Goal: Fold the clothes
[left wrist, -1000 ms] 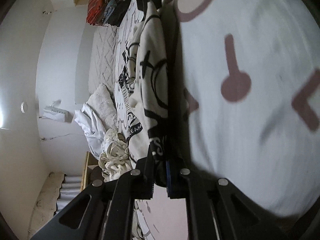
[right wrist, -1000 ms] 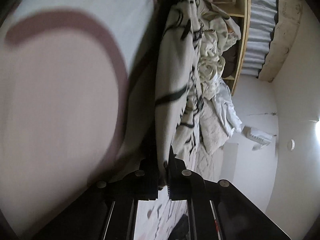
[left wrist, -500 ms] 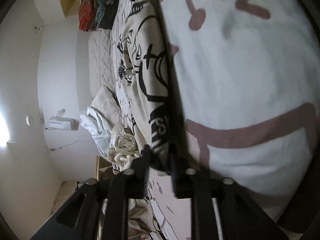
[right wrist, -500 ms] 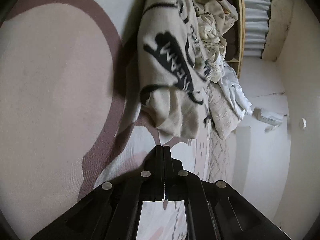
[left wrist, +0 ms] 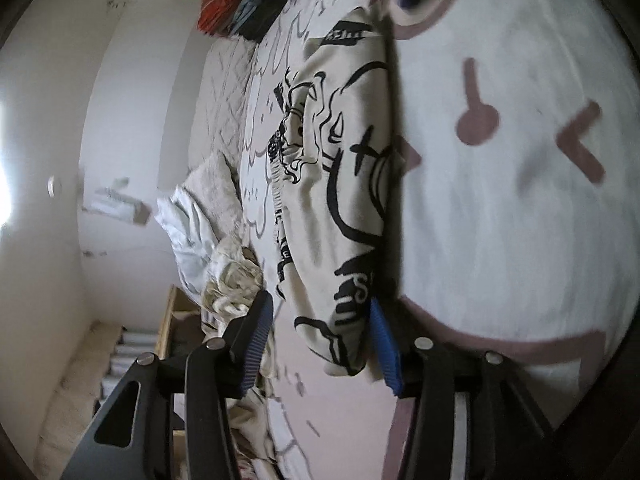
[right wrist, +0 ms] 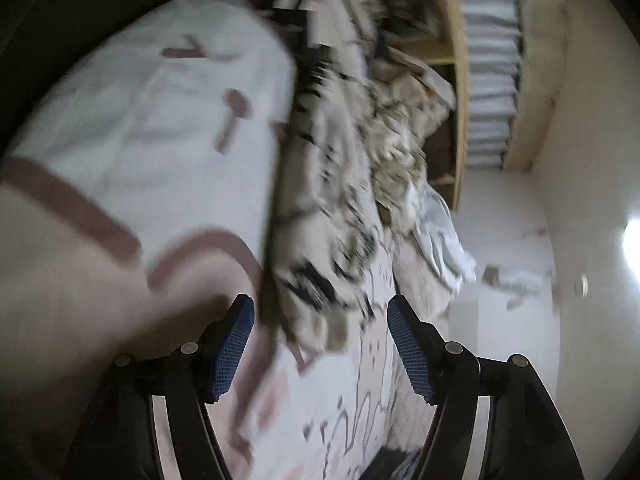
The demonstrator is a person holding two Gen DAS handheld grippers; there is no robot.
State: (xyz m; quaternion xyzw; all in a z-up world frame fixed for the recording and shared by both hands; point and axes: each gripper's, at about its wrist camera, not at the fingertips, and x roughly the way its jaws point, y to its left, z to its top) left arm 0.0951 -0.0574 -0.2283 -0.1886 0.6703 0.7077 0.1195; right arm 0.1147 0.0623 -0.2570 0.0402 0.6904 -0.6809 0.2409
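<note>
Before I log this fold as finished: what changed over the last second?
Both grippers let go. The left gripper, shut on the cream printed garment a second ago, now stands open around its lower edge. The right gripper released first and is open too, backed off. The garment stays lying on the patterned bedspread.

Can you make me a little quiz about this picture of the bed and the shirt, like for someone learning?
1. True or false: the left gripper is squeezing the shirt.
2. What colour are the pads on the right gripper?
3. Which lies beyond the shirt, near the wall? A) a pile of rumpled clothes B) a football C) a lamp

Key:
1. False. Its jaws stand wide open, with the shirt's end between them.
2. Blue.
3. A. The bedspread under the shirt is white with brownish marks.
</note>
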